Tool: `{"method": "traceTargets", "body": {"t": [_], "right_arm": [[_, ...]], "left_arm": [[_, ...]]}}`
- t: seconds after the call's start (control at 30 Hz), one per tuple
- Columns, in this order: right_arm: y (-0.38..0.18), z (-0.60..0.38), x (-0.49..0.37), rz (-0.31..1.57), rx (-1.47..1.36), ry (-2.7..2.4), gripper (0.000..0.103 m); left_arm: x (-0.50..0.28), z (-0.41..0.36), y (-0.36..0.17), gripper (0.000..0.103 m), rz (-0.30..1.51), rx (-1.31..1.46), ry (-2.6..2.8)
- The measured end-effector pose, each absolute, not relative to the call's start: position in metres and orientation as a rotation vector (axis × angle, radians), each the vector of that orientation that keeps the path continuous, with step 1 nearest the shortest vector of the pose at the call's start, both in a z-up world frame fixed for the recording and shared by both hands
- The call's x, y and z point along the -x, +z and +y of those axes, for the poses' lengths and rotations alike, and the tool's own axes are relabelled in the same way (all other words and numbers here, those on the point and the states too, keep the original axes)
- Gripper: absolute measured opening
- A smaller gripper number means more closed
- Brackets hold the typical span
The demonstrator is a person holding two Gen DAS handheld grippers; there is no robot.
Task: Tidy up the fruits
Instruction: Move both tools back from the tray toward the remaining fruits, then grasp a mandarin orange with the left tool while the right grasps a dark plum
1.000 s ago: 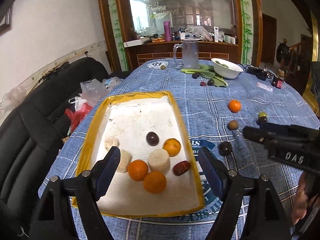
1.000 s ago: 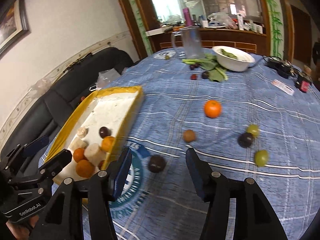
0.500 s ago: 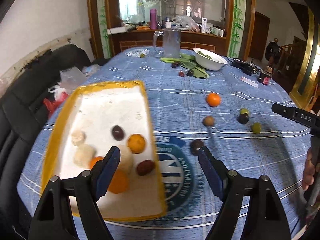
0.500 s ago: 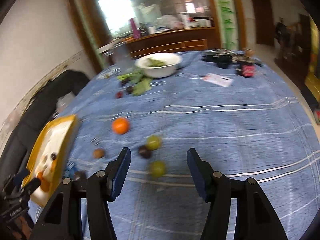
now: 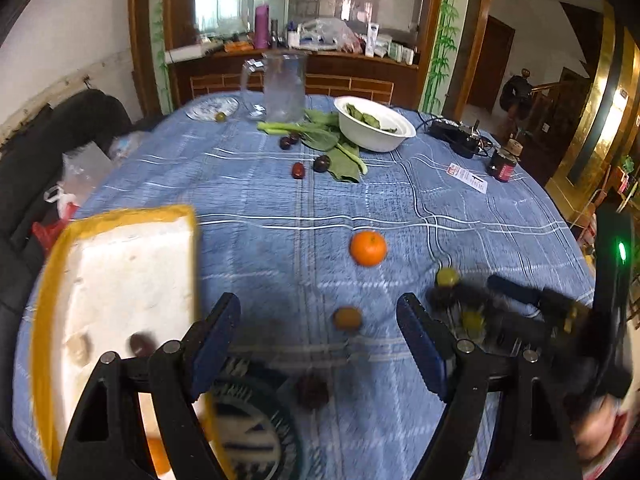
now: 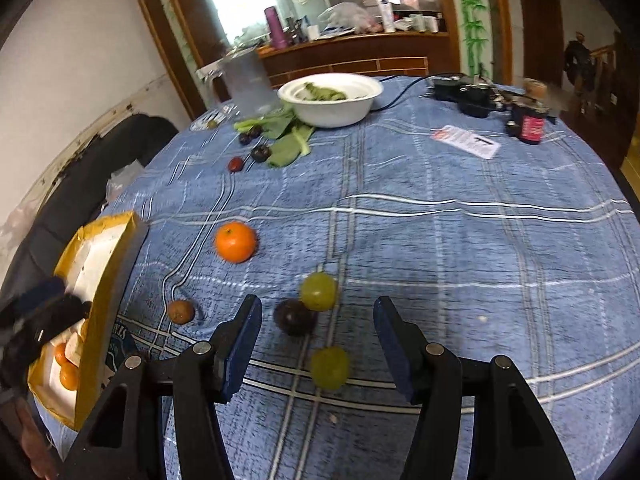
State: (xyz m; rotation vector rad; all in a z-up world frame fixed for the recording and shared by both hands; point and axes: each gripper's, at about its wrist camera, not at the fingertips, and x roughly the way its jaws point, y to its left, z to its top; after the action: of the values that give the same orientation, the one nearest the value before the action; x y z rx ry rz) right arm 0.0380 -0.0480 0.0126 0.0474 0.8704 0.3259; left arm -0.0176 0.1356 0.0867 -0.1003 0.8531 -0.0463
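Loose fruit lies on the blue tablecloth: an orange (image 6: pixel 235 241) (image 5: pixel 368 248), a small brown fruit (image 6: pixel 181 311) (image 5: pixel 347 318), a dark plum (image 6: pixel 295 317), two green fruits (image 6: pixel 318 291) (image 6: pixel 329 367) and a dark fruit (image 5: pixel 312 391). A yellow-rimmed white tray (image 5: pixel 116 276) (image 6: pixel 102 276) at the left holds oranges and other fruit. My left gripper (image 5: pixel 318 340) is open and empty above the brown fruit. My right gripper (image 6: pixel 316 340) is open and empty, with the plum and the near green fruit between its fingers.
At the far end stand a white bowl of greens (image 6: pixel 331 97), loose leaves with dark plums (image 5: pixel 322 163) and a red date (image 5: pixel 297 171), a clear jug (image 5: pixel 282 86), a dark jar (image 6: pixel 528 125) and a paper card (image 6: pixel 466 142). A black sofa (image 5: pixel 36 152) lies left.
My left gripper has swung right from over the tray to the loose fruit. My right gripper has moved right to the plum and green fruits, then closer to them.
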Motion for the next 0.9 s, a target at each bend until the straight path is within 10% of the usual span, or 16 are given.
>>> {"method": "traceTargets", "body": {"t": [0.4, 0.73, 0.9], "right_arm": [[-0.010, -0.029, -0.053, 0.915, 0.025, 0.343, 0.052], [-0.011, -0.032, -0.051, 0.904, 0.024, 0.336, 0.042], [-0.010, -0.035, -0.049, 0.904, -0.003, 0.356, 0.036]], "left_arm": [[-0.082, 0.100, 0.031, 0.079, 0.994, 0.074, -0.103], [-0.085, 0.080, 0.012, 0.034, 0.965, -0.060, -0.135], [-0.083, 0.084, 0.017, 0.034, 0.961, -0.023, -0.118]]}}
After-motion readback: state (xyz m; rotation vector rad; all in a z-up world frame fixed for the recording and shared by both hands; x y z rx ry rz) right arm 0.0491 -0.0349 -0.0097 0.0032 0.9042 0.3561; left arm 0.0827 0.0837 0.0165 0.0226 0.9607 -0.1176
